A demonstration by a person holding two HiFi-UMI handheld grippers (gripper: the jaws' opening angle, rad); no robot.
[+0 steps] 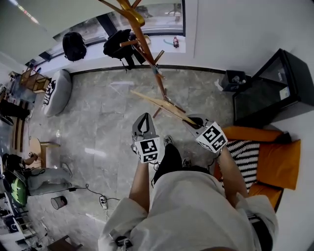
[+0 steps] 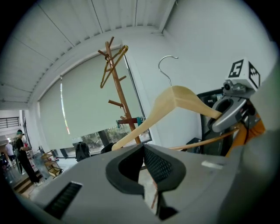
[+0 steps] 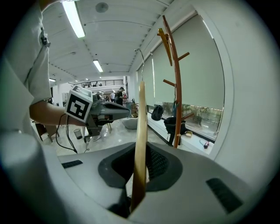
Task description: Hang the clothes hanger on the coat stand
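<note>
The left claw is clenched on nothing, jaws pressed together, held out over the grey floor. Just right of it, the wooden clothes hanger slants through the air near the coat stand but apart from it. A second hanger sits at the top of the stand. Rightmost, the right claw grasps the clothes hanger, jaws clamped on the end of one wooden arm.

Two grippers: left gripper, right gripper. Two hangers: near hanger, far hanger. One coat stand. Two backpacks far left. One armchair right.
</note>
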